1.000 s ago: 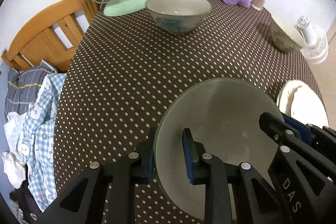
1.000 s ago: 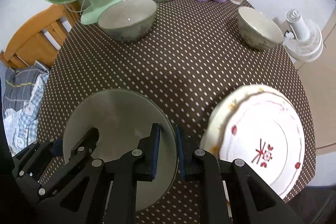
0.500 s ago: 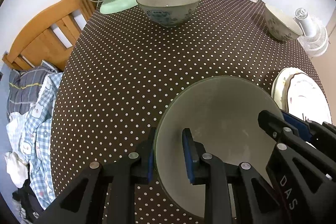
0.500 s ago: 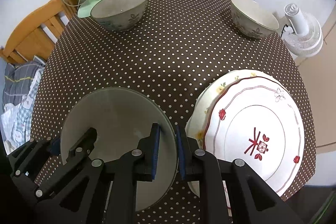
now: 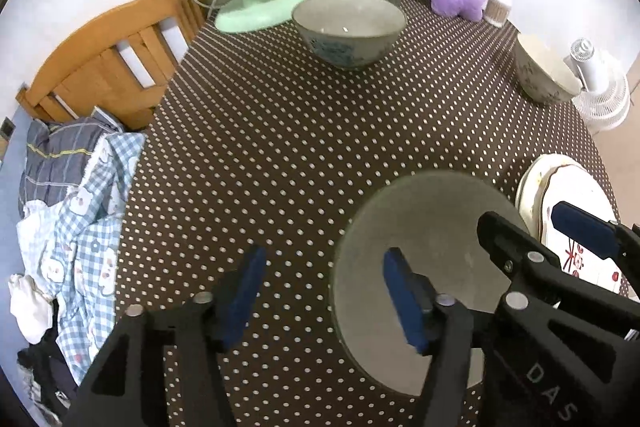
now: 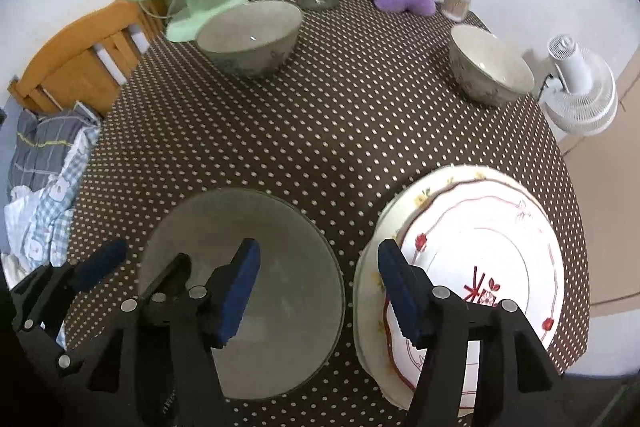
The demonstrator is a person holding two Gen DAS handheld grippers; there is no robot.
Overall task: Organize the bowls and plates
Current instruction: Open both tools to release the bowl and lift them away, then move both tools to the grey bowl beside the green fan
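Our left gripper (image 5: 324, 291) and right gripper (image 6: 318, 287) are opening, fingers spread astride the grey bowl's (image 6: 256, 267) rim without pressing. It sits on the table (image 6: 340, 131) beside the stacked plates (image 6: 480, 251). Ceramic seems heavy, slick, breakable; we'd grip opposite rims.

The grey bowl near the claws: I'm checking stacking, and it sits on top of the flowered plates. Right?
No. In the right wrist view the grey bowl sits on the dotted tablecloth beside the flowered plates, not on them.
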